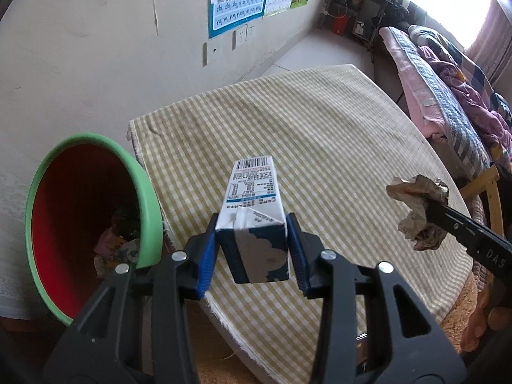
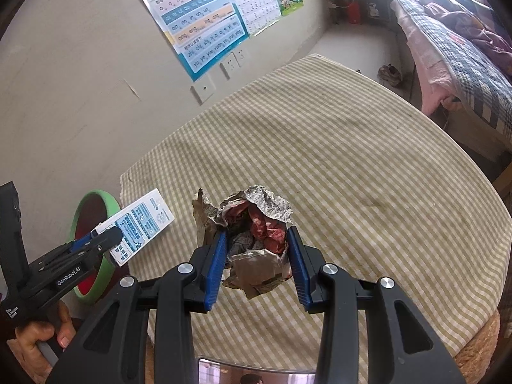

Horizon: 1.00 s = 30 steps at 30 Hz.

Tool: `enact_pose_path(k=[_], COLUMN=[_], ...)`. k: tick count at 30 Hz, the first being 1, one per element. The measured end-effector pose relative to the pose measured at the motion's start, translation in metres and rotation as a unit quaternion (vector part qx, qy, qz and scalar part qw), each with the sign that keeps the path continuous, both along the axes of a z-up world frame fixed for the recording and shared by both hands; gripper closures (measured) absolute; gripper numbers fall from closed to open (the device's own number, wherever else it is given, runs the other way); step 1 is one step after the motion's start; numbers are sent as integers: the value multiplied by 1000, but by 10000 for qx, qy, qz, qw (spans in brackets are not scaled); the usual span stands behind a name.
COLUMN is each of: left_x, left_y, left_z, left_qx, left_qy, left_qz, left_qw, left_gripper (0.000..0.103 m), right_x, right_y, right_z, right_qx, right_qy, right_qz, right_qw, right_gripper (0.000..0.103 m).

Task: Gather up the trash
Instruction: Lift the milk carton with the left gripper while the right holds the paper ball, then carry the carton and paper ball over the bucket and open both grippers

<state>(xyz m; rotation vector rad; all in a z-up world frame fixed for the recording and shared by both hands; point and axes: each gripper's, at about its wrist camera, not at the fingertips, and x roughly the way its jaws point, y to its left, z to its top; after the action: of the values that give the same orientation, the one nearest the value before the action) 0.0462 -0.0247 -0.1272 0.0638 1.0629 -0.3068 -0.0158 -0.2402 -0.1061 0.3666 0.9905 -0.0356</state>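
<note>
Left tongs, black arms with blue ribbed pads, clamp a small white-and-blue cardboard drink carton by its two sides; the carton is lifted clear of the counter, a table under a yellow-and-white checked cloth, with its barcode end pointing away from the camera. Right tongs, of the same build, grip a crumpled wad of brown and printed paper with red scraps inside, also raised above the cloth. Each pair stands at a narrow gap set by its load. To the left of the counter's near corner, against the wall, stands a round bin with a green rim and red interior, some litter visible at its bottom. In the right wrist view the carton hangs just beside the bin's rim. A person's fingers wrap the left handle.
</note>
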Motion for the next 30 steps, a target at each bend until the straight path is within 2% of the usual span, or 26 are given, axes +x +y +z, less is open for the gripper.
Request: enact_pose_path(k=[30], left_x=[0], left_y=[30], left_z=[32], left_qx=[-143], left_qy=[-396], left_qz=[334], left_qw=[9986], left_gripper=[64], right_x=[13], right_y=[28], right_z=[15], right_qx=[-173], right_qy=[-148], right_qz=[431], right_qw=[9988], right_gripper=[66])
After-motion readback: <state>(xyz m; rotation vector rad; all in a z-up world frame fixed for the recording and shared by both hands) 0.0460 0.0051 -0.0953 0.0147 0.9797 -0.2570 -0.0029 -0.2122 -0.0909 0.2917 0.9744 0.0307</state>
